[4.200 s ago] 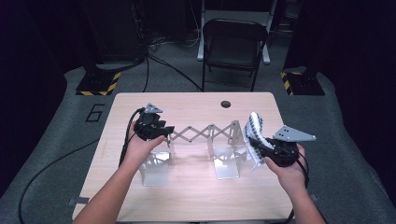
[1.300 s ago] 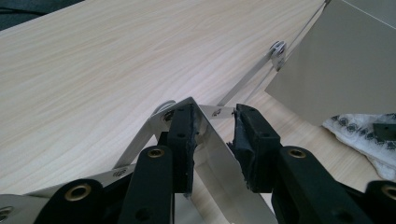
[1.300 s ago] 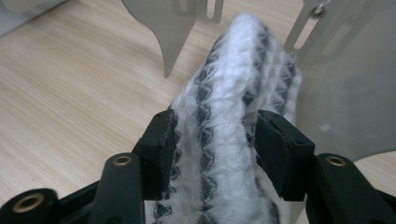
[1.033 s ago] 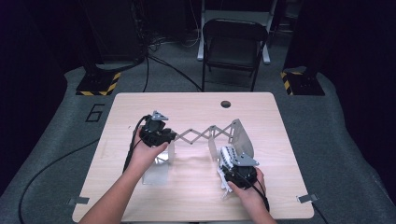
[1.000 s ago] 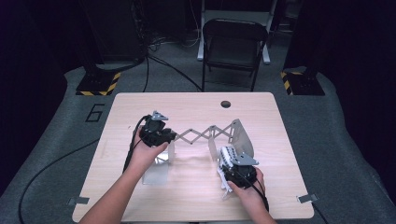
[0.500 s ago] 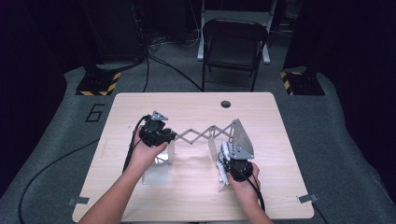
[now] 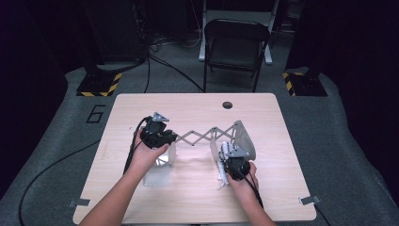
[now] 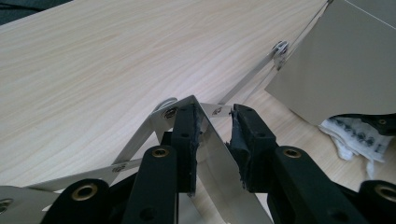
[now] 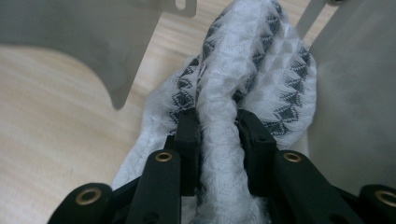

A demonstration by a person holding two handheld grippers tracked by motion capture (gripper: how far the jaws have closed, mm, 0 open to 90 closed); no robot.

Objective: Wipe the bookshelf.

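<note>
Pale wood-grain worktop (image 7: 197,197) carries a metal folding rack (image 7: 200,137): two flat end plates joined by a scissor lattice, stretched partway open across the middle. The work looks to be hanging or tucking a cloth (image 7: 221,172) at the rack, and by my reading it is around the midpoint: the rack stands open and steadied, the cloth is gripped and brought against the right end plate, but it is not yet draped or settled on anything, so placing and letting go remain.

Left claw (image 8: 215,135) sits over the left end plate's thin edge; its jaws have just been closing a little, the left pad touching the sheet, the right pad a sliver off, so whether it truly clamps I cannot tell.

Right claw (image 9: 218,133) is clenched on the cloth, a thick fold squeezed between both pads.

That cloth is white, knitted or waffle-textured, with rows of small grey triangles. It bunches upward past the claw tips beside the plate, while a loose tail trails onto the worktop below the right hand (image 7: 242,181).
</note>
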